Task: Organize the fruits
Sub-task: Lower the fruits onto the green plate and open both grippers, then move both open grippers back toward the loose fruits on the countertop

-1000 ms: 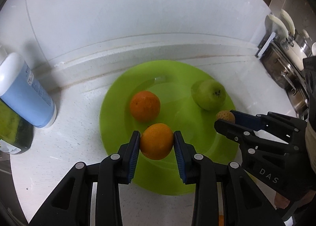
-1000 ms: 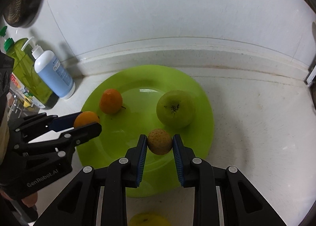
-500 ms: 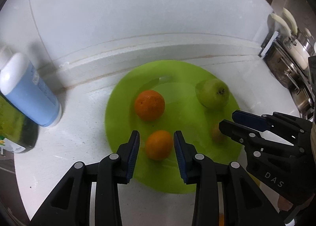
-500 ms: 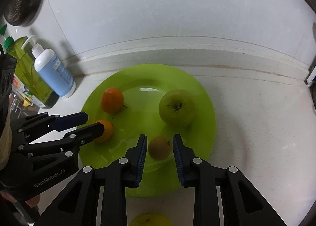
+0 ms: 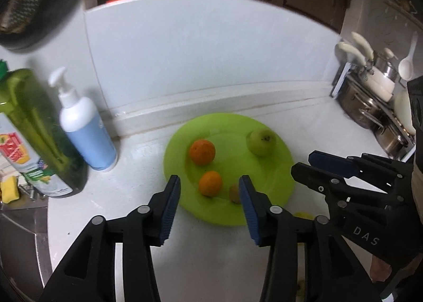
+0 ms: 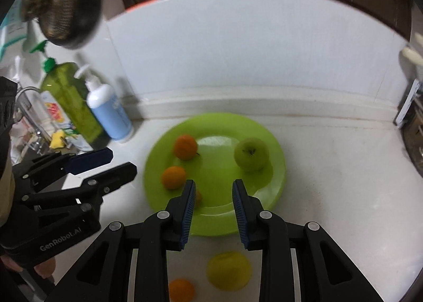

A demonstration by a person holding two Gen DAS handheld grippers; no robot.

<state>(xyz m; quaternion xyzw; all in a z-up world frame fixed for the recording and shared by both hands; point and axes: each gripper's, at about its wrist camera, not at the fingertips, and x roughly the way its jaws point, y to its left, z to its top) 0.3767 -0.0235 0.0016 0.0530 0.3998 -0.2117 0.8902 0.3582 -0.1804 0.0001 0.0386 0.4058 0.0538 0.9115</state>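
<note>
A lime-green plate [image 5: 275, 177] [image 6: 219, 148] on the white counter holds two oranges [image 5: 202, 152] [image 5: 210, 183], a green apple [image 5: 261, 138] [image 6: 251, 154] and a small brown fruit [image 6: 198, 196]. My left gripper [image 5: 208, 184] [image 6: 121, 162] hovers above the plate's near-left edge. Its jaws are opening and nothing is between them. My right gripper [image 6: 214, 187] [image 5: 304, 162] hangs over the plate's near edge, its jaws a little apart and empty. A yellow fruit [image 6: 228, 270] and another orange [image 6: 181, 290] lie on the counter under the right gripper.
A blue pump bottle [image 5: 84, 130] and a green bottle [image 5: 39, 130] stand left of the plate, by the sink tap [image 6: 29, 106]. Steel pots and utensils [image 5: 370, 106] crowd the right. A strainer [image 6: 66, 6] hangs at the upper left. The wall's ledge runs behind the plate.
The left gripper let go of its orange and the right gripper its brown fruit; both now lie on the plate. Both grippers rose and drew back, and the left jaws widened.
</note>
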